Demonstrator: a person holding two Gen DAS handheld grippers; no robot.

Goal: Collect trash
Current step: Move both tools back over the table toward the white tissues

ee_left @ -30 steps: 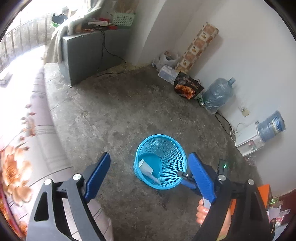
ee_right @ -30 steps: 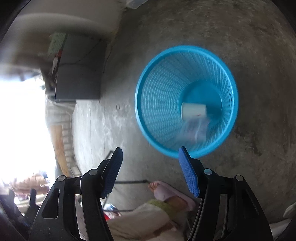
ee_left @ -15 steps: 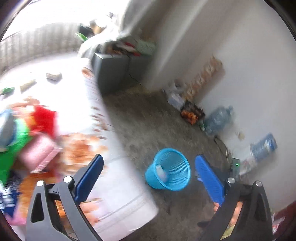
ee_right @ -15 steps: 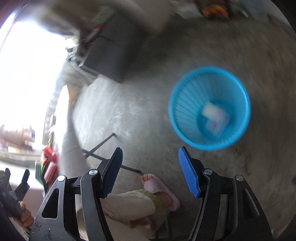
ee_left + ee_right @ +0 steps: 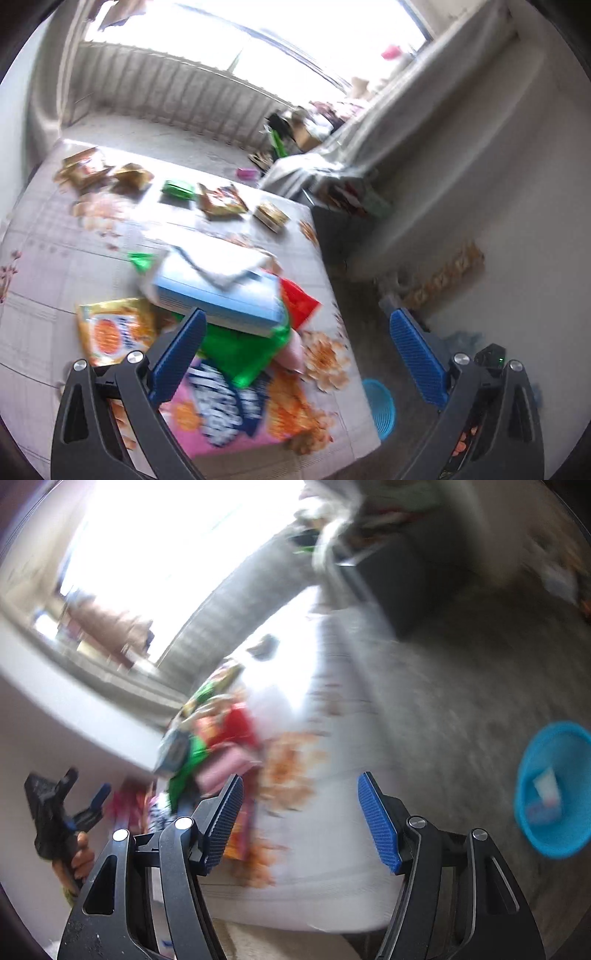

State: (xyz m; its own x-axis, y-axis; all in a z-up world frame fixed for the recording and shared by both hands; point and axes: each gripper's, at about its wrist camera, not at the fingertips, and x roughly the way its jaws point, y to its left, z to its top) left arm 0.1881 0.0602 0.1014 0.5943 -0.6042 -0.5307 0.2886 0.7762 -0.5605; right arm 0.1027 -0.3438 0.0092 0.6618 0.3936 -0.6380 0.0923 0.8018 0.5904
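Wrappers and packets crowd the near end of the tabletop [image 5: 55, 236], which wears a pale cloth printed with orange flowers. From the left wrist view the pile reads fairly clearly: a light blue box [image 5: 218, 299] lies on top, a green packet [image 5: 240, 350] under it, a red wrapper [image 5: 299, 301] poking out beside it, an orange snack bag [image 5: 110, 332] to one side and a pink bag with blue lettering [image 5: 218, 410] nearest the camera. Further back on the cloth lie several small brown and gold wrappers [image 5: 221, 201] and a small green packet [image 5: 179, 189], well apart from the pile. The left gripper [image 5: 295, 343] hangs above this near end, its jaws spread wide with nothing between them; they have just been opening. Only a sliver of the blue basket [image 5: 380, 410] shows here, on the floor just past the tabletop's corner.

The right wrist view is heavily blurred, so the same pile is only a smear of red, green and pink. It does give the blue basket [image 5: 554, 790] nearly whole, standing on the grey floor [image 5: 461, 701] off to the right, with a white tube-like piece of trash [image 5: 546, 786] and something pale beneath it inside. The right gripper [image 5: 301, 816] has its jaws partly apart and empty, over the cloth's edge. This view also catches the left gripper [image 5: 70, 808] from outside, at the far left, gripped by a hand [image 5: 79, 856].
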